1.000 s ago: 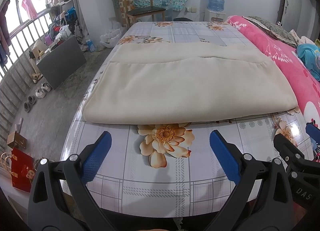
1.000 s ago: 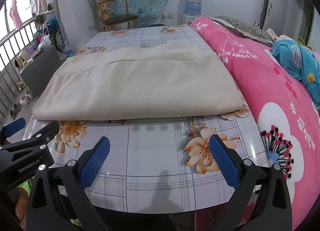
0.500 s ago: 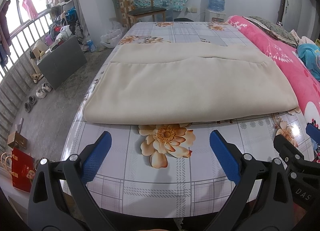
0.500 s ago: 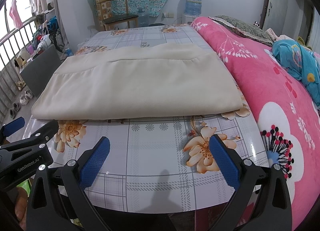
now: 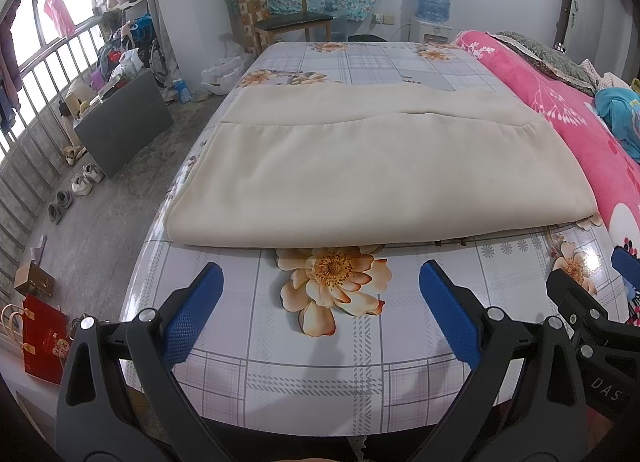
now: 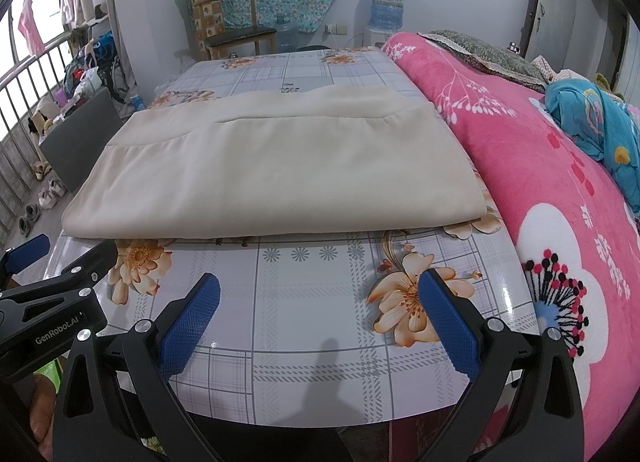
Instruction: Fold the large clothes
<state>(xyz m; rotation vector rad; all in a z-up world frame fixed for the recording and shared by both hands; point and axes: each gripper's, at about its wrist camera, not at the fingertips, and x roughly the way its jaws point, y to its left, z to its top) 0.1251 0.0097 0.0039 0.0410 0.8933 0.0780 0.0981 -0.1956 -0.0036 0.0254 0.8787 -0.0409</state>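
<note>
My table (image 5: 320,362) wears a glossy floral cover; the cream garment (image 5: 372,174) lies folded flat across its middle, its right edge beside the pink blanket (image 6: 540,182).

Right hand-held gripper (image 5: 618,266) cut by frame edge — red bag (image 5: 42,338) print unreadable.

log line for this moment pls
left gripper: open, empty | right gripper: open, empty | cream folded fabric garment: flat on floral plaid table, untouched

near table strip (image 5: 320,374): free | right: pink blanket (image 6: 560,190) blocks
</note>
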